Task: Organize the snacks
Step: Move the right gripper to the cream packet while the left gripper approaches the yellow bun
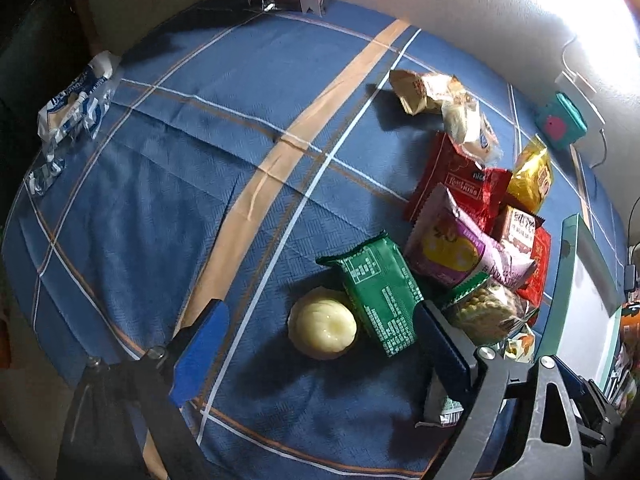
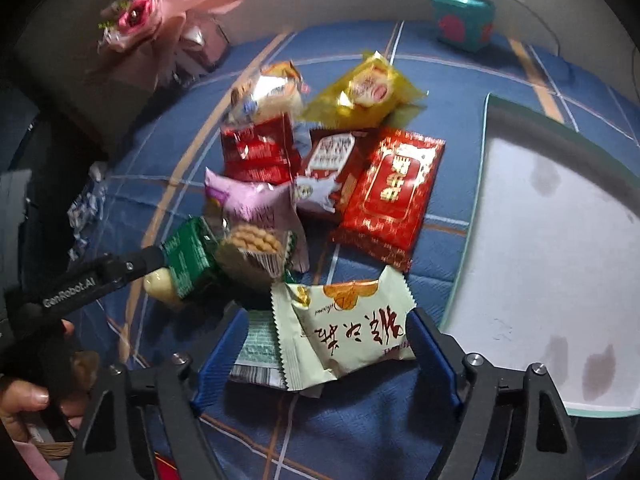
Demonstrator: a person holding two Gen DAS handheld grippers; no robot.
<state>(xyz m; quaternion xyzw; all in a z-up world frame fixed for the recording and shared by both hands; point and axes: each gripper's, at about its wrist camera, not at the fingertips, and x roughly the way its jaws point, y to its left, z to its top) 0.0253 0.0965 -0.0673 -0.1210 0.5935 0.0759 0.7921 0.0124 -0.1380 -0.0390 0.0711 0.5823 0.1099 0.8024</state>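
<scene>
Snack packets lie in a heap [image 1: 472, 216] on a blue checked cloth [image 1: 200, 160]. My left gripper [image 1: 320, 348] points down, open, over a round pale-yellow pastry [image 1: 322, 328] and a green packet [image 1: 380, 300]; its right finger touches the green packet's edge. My right gripper [image 2: 324, 350] is open around a cream packet with orange print [image 2: 348, 328]. That packet's right end meets the right pad, and a white-and-teal packet [image 2: 256, 344] lies under it. A red foil packet [image 2: 392, 192], a yellow one [image 2: 368, 92] and a pink one [image 2: 252, 200] lie beyond.
A white tray with a teal rim [image 2: 486, 160] sits to the right of the heap. At the back stand a teal box [image 2: 464, 20] and a pink flower bouquet [image 2: 136, 16]. A blue-and-white wrapper [image 1: 76, 104] lies at the cloth's left edge. A hand [image 2: 24, 396] holds the left gripper.
</scene>
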